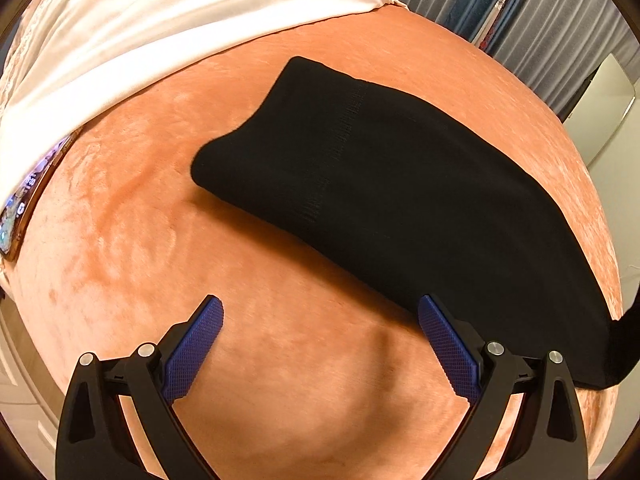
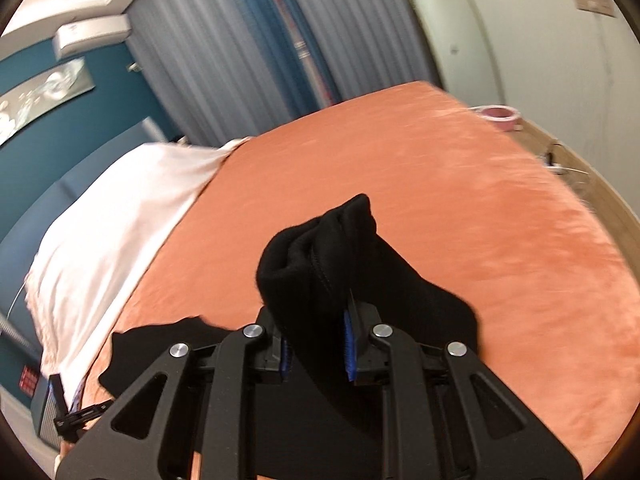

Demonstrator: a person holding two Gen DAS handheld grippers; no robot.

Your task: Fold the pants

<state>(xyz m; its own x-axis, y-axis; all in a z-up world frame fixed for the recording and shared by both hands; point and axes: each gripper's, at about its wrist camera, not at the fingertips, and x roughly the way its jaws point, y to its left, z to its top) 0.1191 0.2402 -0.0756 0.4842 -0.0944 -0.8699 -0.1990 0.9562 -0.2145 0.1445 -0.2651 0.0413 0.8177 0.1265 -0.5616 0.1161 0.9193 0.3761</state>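
Observation:
The black pants (image 1: 392,184) lie as a long folded band across the orange bedspread (image 1: 160,240) in the left wrist view. My left gripper (image 1: 320,312) hovers open just short of their near edge, with only blanket between its blue pads (image 1: 200,344). In the right wrist view my right gripper (image 2: 316,344) is shut on a thick bunch of the black pants (image 2: 320,248), lifted above the orange bedspread (image 2: 440,200). The bunch sticks up past the fingertips, and more cloth trails down to the lower left.
A white sheet (image 1: 160,20) covers the head end of the bed. A phone (image 1: 28,200) lies at the sheet's edge on the left. Grey and blue curtains (image 2: 260,60) hang behind the bed. A pink bowl (image 2: 500,114) stands on the floor beyond the far corner.

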